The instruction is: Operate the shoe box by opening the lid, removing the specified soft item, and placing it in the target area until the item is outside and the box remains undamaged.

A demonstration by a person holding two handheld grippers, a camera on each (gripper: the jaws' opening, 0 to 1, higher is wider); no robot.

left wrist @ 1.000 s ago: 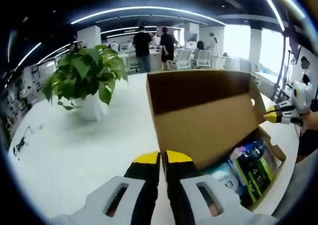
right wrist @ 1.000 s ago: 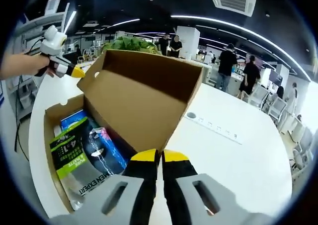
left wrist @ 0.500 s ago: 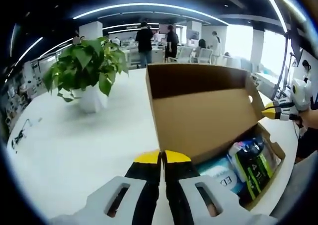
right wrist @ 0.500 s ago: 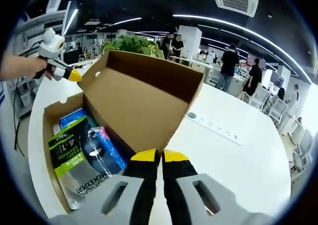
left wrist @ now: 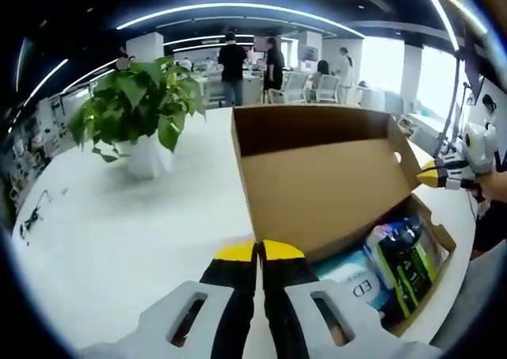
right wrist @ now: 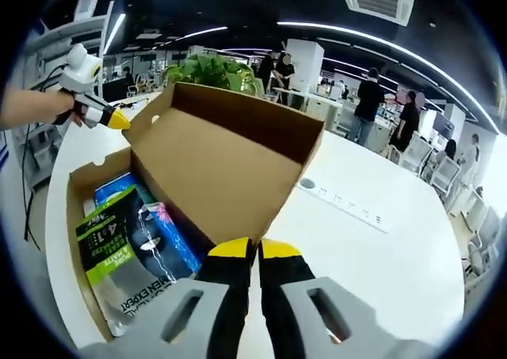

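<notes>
While lid (left wrist: 325, 181) stands raised ahead of your left claw (left wrist: 259, 252), both claws pressed together, empty; right claw (right wrist: 255, 250) too. Soft packets (right wrist: 131, 244) lie inside shoe box (right wrist: 79, 196), left of right claw. Spread right claw, descend gently, pinch top packet, avoid cardboard walls.

Over the last second the lid (left wrist: 325, 177) of the shoe box (right wrist: 83, 216) has tipped a little further back, I think; both cameras drifted slightly, so I hold that loosely. In my left gripper view more of the packets (left wrist: 400, 256) inside now shows below the lid's edge, including the letters on the pale one. The right gripper (left wrist: 432, 175), seen at the far corner of the lid, sits lower against that corner than a second ago. In my right gripper view the left gripper (right wrist: 119, 120) sits slightly lower beside the lid's corner, and the lid's top edge has dropped.
</notes>
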